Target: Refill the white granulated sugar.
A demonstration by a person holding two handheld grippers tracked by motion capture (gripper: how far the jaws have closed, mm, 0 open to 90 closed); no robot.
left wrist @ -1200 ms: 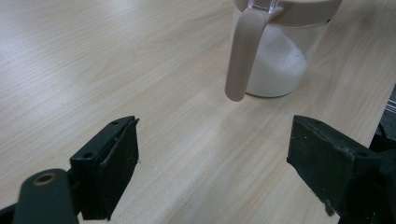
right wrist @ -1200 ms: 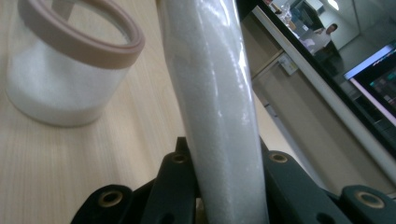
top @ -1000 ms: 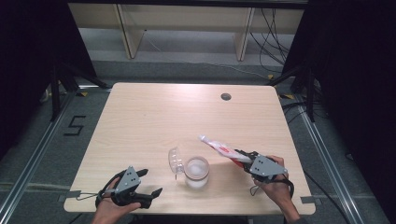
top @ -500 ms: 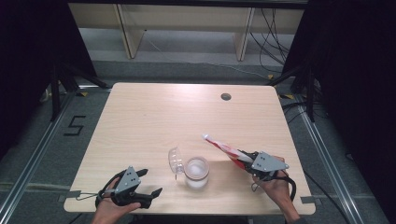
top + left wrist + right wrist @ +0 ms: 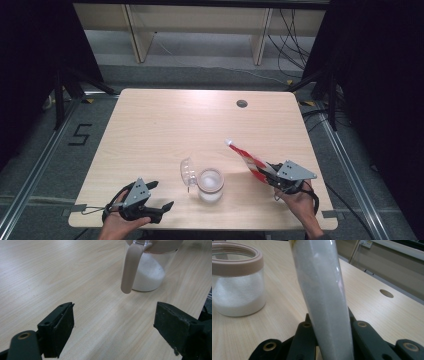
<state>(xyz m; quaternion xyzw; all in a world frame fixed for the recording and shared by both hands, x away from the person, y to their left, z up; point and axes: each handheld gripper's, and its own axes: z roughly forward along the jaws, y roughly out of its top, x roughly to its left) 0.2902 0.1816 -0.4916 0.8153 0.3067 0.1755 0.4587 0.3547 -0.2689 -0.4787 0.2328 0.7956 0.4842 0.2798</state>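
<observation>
While open, jar (image 5: 210, 184) of white powder

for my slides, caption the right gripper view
Right gripper shut on a pouch of white grains, open jar beside it.

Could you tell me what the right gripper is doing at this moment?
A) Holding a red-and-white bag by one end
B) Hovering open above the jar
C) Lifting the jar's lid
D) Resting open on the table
A: the right gripper is clamped on the lower end of the bag, which slants up toward the jar.
</observation>
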